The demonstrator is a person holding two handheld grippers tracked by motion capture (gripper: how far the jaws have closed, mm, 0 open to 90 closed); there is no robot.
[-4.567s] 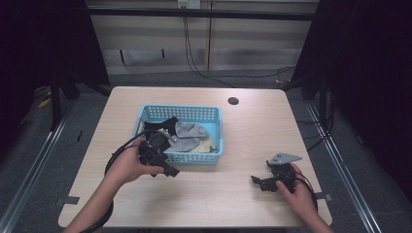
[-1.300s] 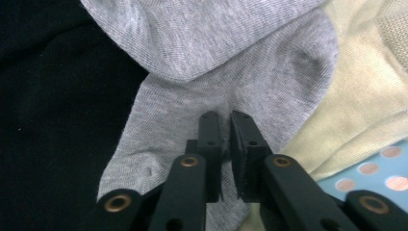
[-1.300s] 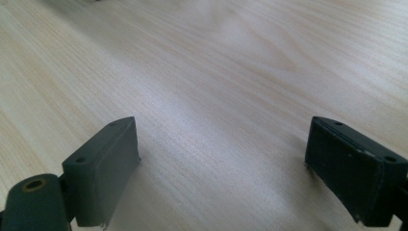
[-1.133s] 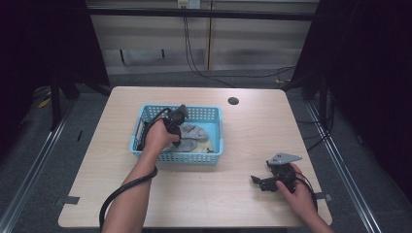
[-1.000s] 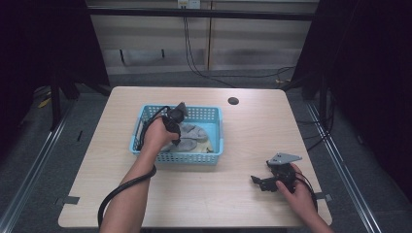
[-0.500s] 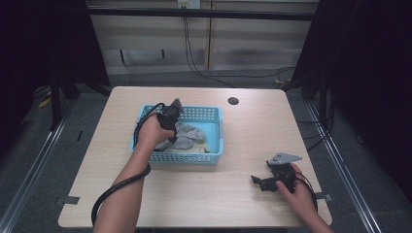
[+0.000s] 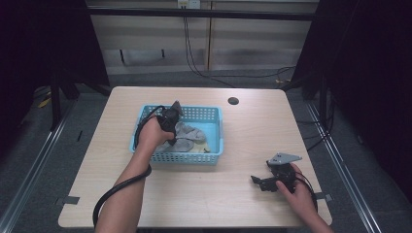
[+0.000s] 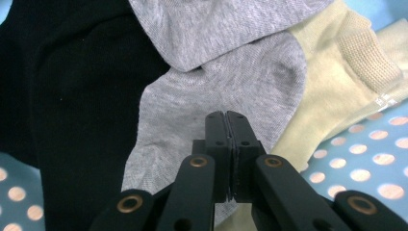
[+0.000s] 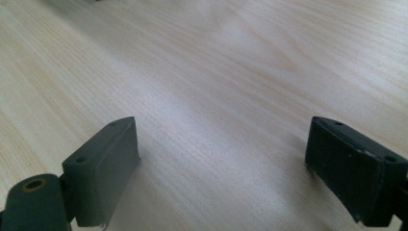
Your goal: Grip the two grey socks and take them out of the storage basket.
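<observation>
Jaws pressed flat together with nothing visibly caught between them, the left gripper hovers just over a grey sock in the left gripper view. That sock lies between a black sock and a pale yellow sock, with a second grey sock overlapping it from above, all heaped on the dotted floor of a blue basket that sits at mid-table in the high view. The left hand holds the gripper over the basket's left half.

The right gripper rests on the bare wooden table, jaws spread wide and empty, well apart from the basket near the table's right front.

Picking cleanly, by the look of it, calls for parting the jaws before descending, then pinching a raised fold of the grey sock alone, away from the overlaps with its neighbours, so that one sock lifts rather than a clump.

Against the frame from 4.6 seconds ago, the left gripper has moved from in front of the basket's near edge to over the socks inside; the right gripper lies where it lay.
</observation>
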